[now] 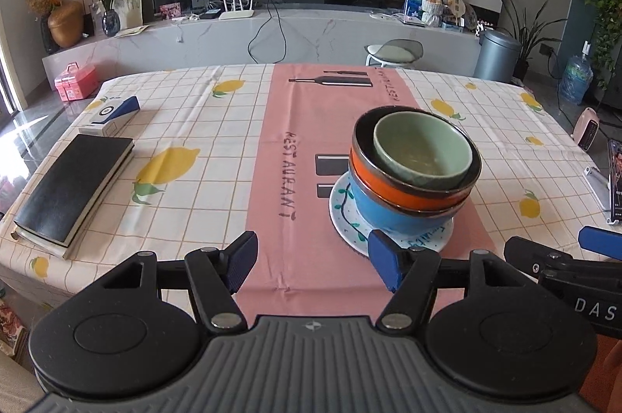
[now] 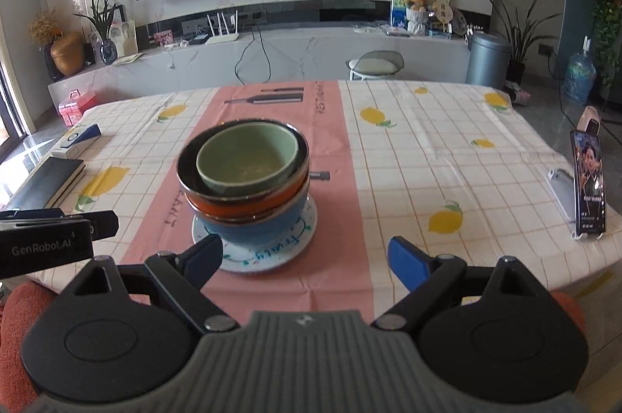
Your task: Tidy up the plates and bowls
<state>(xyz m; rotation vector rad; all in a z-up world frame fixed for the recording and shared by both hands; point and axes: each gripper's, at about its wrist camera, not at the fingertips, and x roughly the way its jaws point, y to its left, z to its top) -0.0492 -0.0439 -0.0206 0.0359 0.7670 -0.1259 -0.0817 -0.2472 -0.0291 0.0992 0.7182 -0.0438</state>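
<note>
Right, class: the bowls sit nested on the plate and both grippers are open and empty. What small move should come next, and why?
Probably ease both grippers back. The green bowl sits in the orange bowl, that in the blue bowl, all on the plate. The left gripper and right gripper are open and hold nothing, so the stack looks finished.

left gripper [image 1: 313,259] and right gripper [image 2: 305,257] side by side near the bowl stack [image 1: 414,172], jaws spread wide, gripping nothing

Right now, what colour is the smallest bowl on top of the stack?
Pale green; the top bowl shows best in the right wrist view.
</note>
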